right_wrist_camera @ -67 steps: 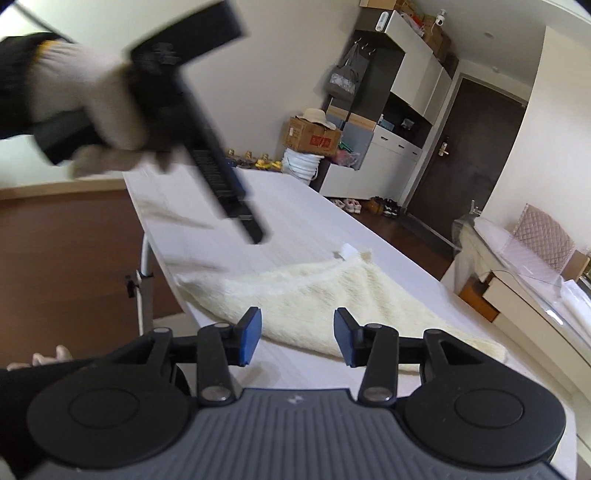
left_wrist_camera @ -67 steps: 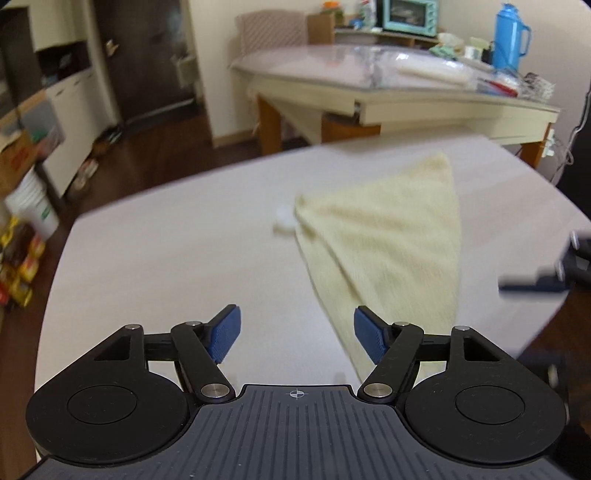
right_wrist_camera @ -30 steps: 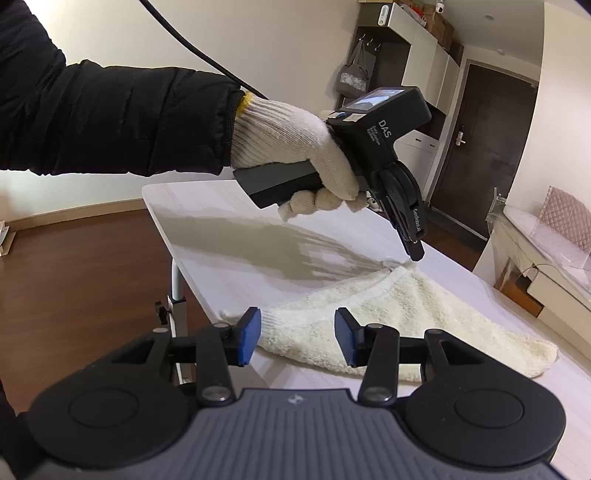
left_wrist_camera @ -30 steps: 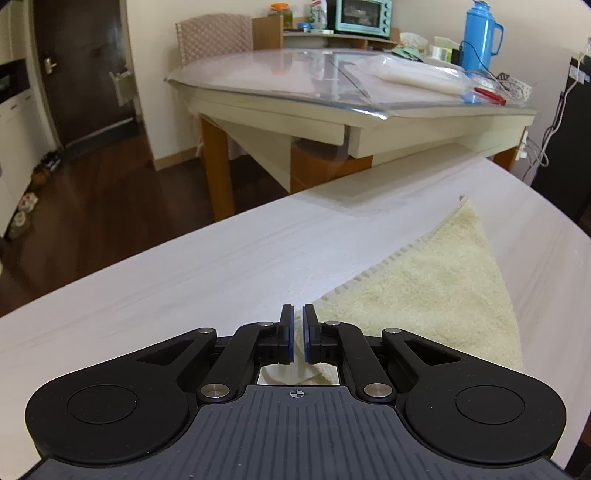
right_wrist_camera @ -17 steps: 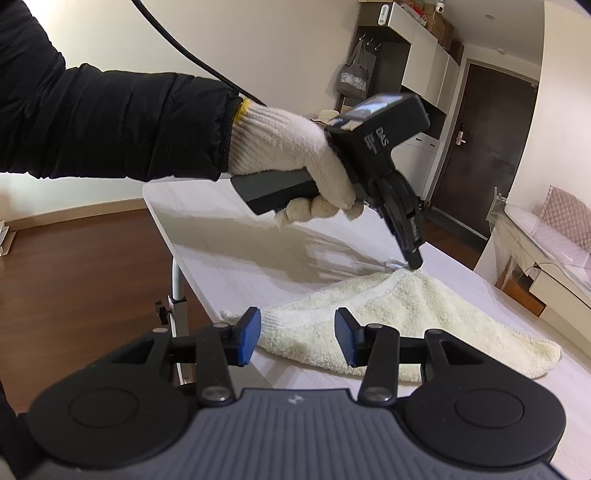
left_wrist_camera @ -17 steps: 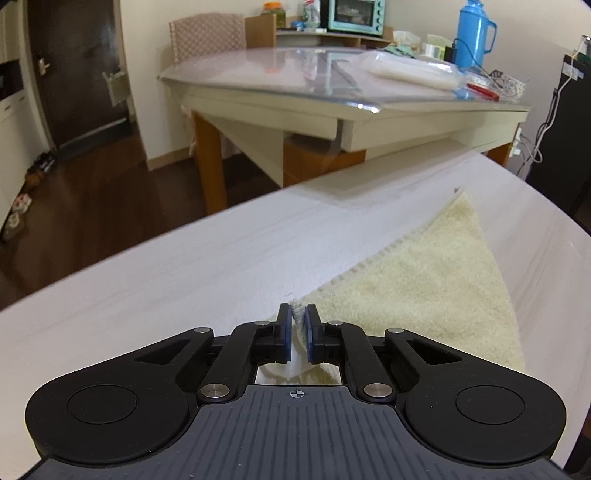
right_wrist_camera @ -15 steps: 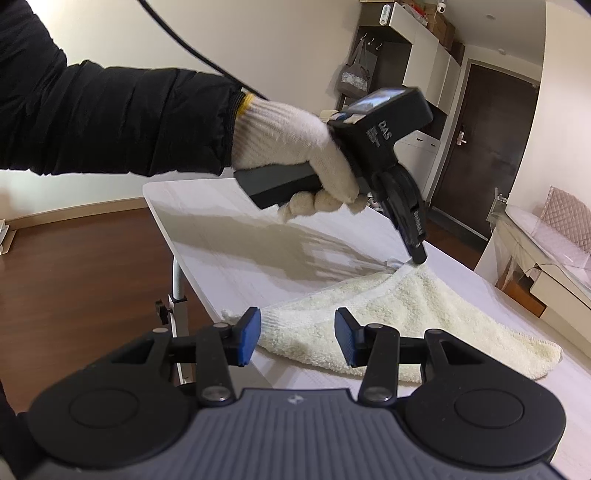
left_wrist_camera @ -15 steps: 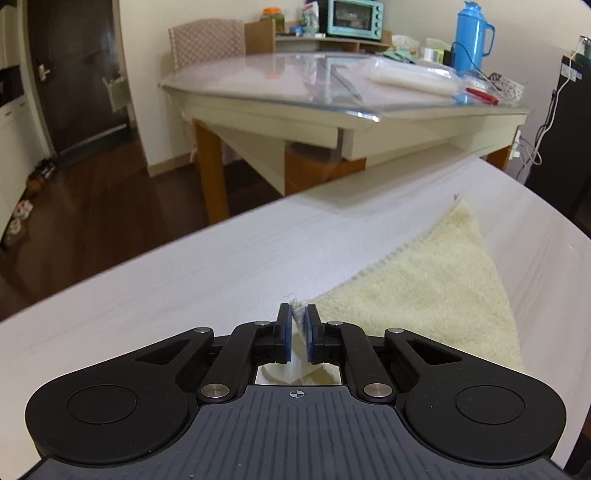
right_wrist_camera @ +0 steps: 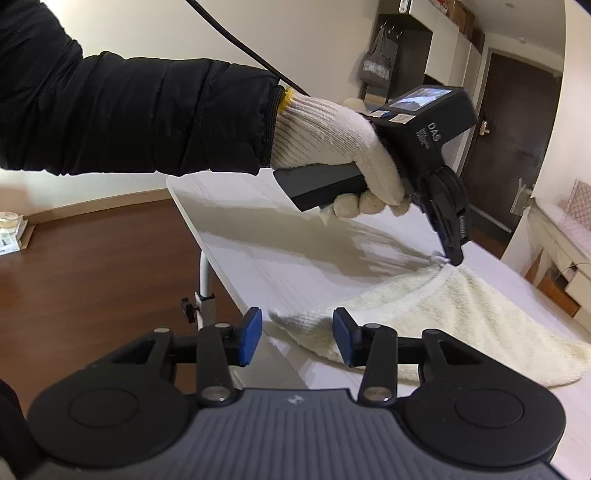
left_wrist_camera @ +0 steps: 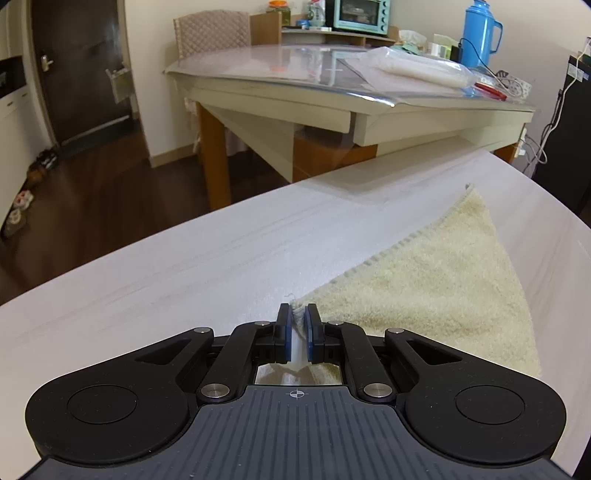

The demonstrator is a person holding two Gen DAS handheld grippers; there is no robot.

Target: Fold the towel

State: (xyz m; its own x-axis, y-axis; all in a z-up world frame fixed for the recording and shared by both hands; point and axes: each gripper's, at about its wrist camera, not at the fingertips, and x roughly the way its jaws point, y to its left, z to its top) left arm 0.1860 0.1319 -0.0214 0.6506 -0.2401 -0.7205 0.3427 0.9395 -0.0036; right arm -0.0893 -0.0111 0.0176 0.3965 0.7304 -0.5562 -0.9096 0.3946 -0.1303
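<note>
A cream towel [left_wrist_camera: 436, 291] lies on the white table [left_wrist_camera: 184, 280], bunched into a rough triangle with 1 long side running beside the table's near edge in the right wrist view. The left tool [left_wrist_camera: 296, 325] is pressed together on 1 corner of the towel, cloth and a white tag pinched between its blue pads [left_wrist_camera: 284, 332]. In the right wrist view that tool [right_wrist_camera: 452, 258] points steeply down, tip at the table, held by a hand [right_wrist_camera: 332, 147] in a white knit glove with a black sleeve [right_wrist_camera: 129, 114] behind it; the towel fans out from the pinched corner. The right tool [right_wrist_camera: 297, 338] is spread, its pads [right_wrist_camera: 251, 336] on either side of another towel corner that lies at the table's near edge. I cannot tell whether they touch the cloth. Beyond stands a second table [left_wrist_camera: 332, 88] with a blue flask [left_wrist_camera: 480, 33].
</note>
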